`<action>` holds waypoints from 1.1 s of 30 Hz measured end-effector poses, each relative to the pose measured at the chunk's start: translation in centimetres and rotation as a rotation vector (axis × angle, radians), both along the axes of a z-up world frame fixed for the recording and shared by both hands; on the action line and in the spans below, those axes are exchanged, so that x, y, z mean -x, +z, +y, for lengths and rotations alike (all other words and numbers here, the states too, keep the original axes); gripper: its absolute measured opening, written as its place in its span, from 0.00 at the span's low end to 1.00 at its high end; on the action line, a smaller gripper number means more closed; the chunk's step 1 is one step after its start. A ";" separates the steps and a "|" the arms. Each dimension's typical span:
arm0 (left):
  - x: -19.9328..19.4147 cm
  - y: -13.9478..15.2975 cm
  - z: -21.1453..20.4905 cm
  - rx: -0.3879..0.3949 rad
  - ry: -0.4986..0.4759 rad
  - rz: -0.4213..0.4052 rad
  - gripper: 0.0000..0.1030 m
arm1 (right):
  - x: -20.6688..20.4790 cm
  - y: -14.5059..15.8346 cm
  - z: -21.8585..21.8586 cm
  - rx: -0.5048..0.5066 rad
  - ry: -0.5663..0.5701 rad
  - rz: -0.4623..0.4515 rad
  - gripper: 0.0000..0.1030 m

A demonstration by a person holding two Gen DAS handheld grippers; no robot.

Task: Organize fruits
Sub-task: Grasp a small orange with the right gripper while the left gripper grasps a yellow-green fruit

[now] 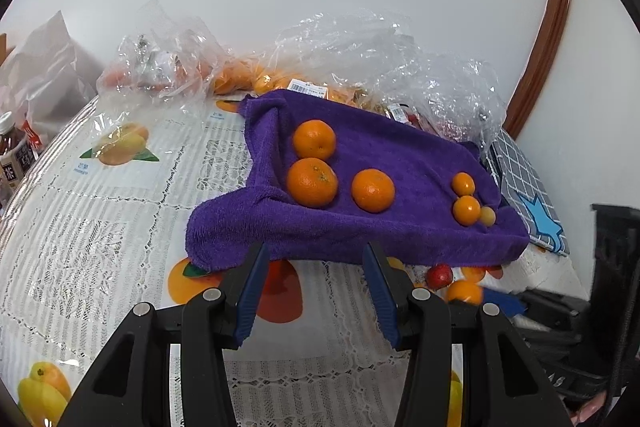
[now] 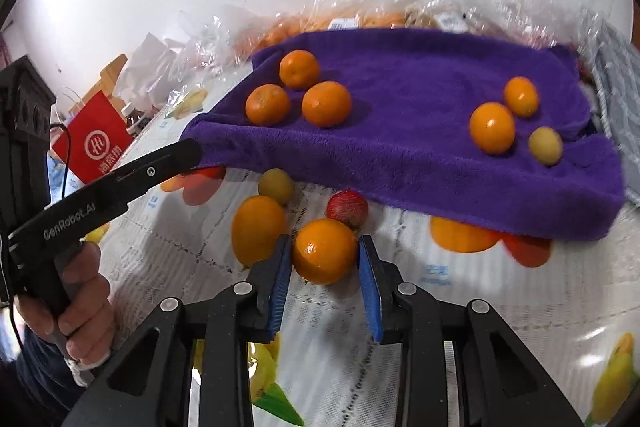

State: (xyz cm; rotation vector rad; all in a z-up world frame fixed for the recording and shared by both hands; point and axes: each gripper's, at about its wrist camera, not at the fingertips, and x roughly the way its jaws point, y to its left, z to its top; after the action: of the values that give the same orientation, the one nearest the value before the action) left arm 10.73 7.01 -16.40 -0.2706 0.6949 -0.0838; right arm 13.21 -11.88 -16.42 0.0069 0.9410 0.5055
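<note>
Fruit sorting is under way on a purple towel (image 2: 420, 115), with loose pieces lying on the tablecloth (image 1: 100, 227) in front of it. The right gripper (image 2: 325, 259) has its blue pads against both sides of a small orange (image 2: 325, 251) resting on the table just in front of the towel's near edge; the hold looks made, w/ no gap showing. The left gripper (image 1: 314, 291) hangs part open and empty, aimed at the towel's front edge.

Judgement on the step: lift straight up first, since a red fruit (image 2: 347, 207) touches the orange from behind and an oval orange fruit (image 2: 258, 229) sits just beside the left pad; a sideways drag would likely roll both. Then carry it over the towel edge and set it near matching fruit, prob. the three oranges (image 2: 298, 95) at the left end rather than the smaller glossy group (image 2: 514, 119) at the right. Which group it truly matches can't be told for sure.

Orange skin is glossy, round and firm, so it could squirt out of a hard pinch; light pressure suits. The towel is thick, fuzzy and saggy, good for stopping rolls. The tablecloth looks smooth, printed w/ fruit pictures and lace pattern. Crinkly clear bags (image 1: 360, 43) sit behind the towel.
</note>
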 end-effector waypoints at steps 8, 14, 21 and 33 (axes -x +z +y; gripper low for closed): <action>-0.1 -0.3 -1.0 0.029 -0.097 0.021 0.45 | 0.1 0.5 -5.6 0.109 -0.156 -0.075 0.32; 0.0 -0.6 -4.0 0.046 -0.265 0.042 0.45 | -0.3 0.3 -8.2 0.129 -0.224 -0.081 0.32; -1.3 -0.9 -4.0 0.066 -0.194 0.072 0.45 | -0.3 0.2 -8.4 0.141 -0.233 -0.083 0.32; -4.0 -2.3 -4.9 0.083 -0.195 0.159 0.23 | -0.4 -0.1 -8.1 0.142 -0.219 -0.068 0.32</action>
State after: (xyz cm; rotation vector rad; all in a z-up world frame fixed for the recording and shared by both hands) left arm 14.75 2.07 -18.65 -0.2908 0.8761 -0.2801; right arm 13.60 -20.00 -16.52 -0.0352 0.8960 0.2348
